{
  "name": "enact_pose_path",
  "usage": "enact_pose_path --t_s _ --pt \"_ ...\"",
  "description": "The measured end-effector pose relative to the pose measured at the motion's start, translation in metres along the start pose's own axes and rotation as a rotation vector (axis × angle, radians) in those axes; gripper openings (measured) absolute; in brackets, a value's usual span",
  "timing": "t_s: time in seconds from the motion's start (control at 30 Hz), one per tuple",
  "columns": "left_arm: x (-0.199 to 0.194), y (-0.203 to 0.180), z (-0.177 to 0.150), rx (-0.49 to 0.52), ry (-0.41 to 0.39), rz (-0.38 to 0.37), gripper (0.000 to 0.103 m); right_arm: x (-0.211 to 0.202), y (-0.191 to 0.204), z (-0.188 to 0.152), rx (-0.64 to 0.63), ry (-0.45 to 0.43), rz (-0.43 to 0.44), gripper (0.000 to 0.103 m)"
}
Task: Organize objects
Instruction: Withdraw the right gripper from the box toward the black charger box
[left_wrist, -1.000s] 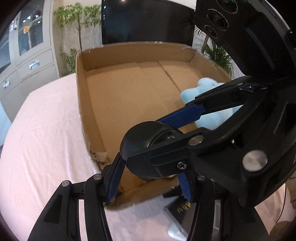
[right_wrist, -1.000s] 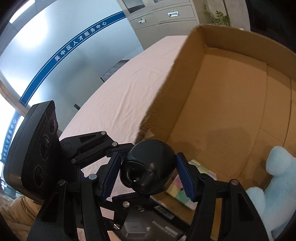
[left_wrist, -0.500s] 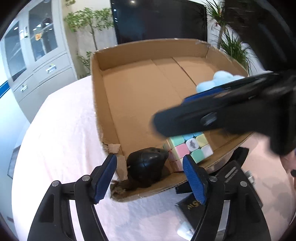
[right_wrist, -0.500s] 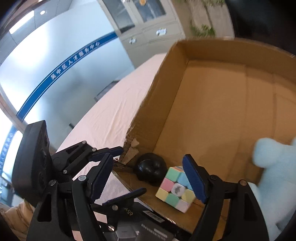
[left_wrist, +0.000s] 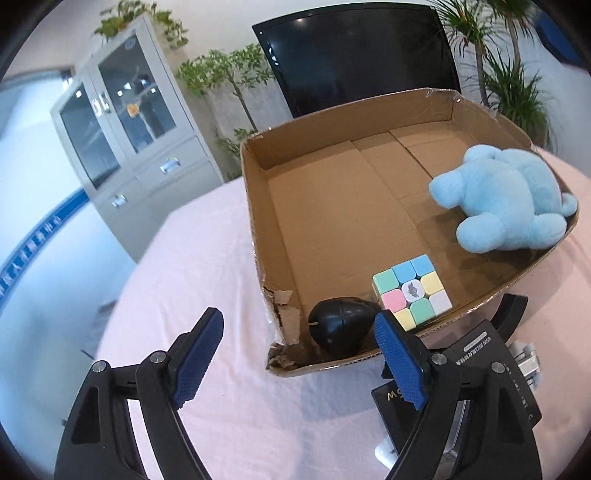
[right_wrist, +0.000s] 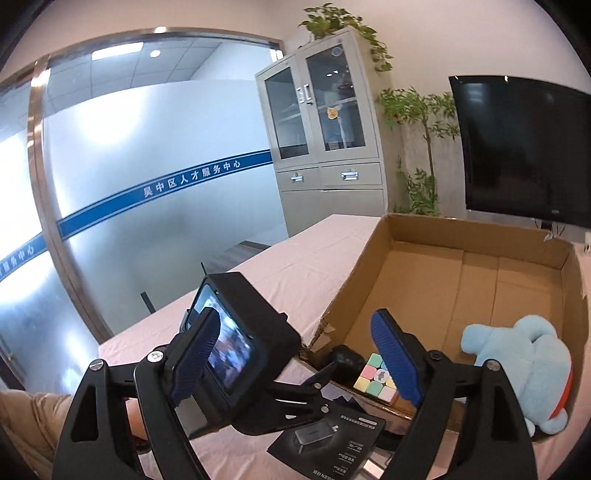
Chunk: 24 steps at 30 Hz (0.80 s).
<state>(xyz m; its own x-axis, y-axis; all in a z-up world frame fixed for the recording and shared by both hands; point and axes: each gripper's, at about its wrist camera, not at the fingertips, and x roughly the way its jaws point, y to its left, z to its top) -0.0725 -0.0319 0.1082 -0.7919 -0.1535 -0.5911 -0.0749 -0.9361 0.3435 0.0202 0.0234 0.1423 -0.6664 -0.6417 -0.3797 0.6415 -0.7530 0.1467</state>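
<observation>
Black egg-shaped object (left_wrist: 341, 326) glossy, seamed, in cardboard box (left_wrist: 258, 206) corner

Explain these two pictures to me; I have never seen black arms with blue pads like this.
No robot here: a person holds a hand tool in each hand, each ending in a two-fingered claw with a camera looking along it. One picture looks along the left claw, the other along the right claw. Both are opening with nothing between the pads. On the pink tablecloth sits a cardboard box holding a black egg-shaped object, a pastel puzzle cube and a blue plush toy. A black product box lies in front.
</observation>
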Motion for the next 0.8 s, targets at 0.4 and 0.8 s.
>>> enact_pose_path --t_s 0.4,0.8 --pt "-0.060 0.020 -0.030 -0.108 -0.039 0.028 0.085 -0.056 -0.036 -0.069 0.190 -0.234 0.108 0.102" --pt "-0.097 0.027 -0.073 -0.162 0.019 0.123 0.095 -0.030 -0.047 -0.089 0.219 -0.109 0.173 0.102"
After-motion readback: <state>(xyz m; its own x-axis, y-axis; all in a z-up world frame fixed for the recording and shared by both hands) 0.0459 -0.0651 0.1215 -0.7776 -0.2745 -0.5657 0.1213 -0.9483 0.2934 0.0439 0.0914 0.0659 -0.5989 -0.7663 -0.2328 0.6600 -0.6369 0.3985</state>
